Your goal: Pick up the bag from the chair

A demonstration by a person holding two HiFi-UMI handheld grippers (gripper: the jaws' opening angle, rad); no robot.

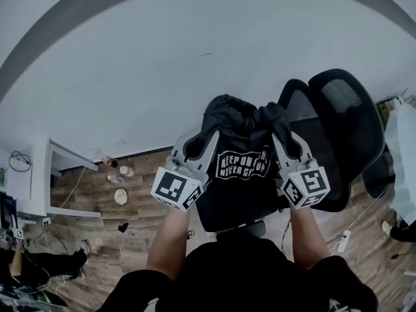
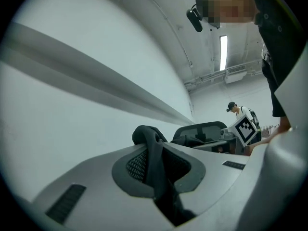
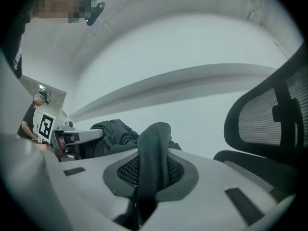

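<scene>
mesh chair just behind hanging bag, blocks back and right side, bare wall beyond, open air left of bag and above it, white shelf unit and floor clutter lower left, well apart from bag

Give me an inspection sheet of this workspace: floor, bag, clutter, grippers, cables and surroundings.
Surface: wood floor; black mesh chair, its seat mostly hidden.
Job's things: black bag with white print, held up in front of the chair by both grippers.
Clutter: small round things on the floor near a white cabinet.
Grippers: left gripper shut on a fold of the bag; right gripper likewise.
Cables: cable and white power strip on the floor at the right.
Surroundings: white wall with a grey band; a person stands in the background.
</scene>
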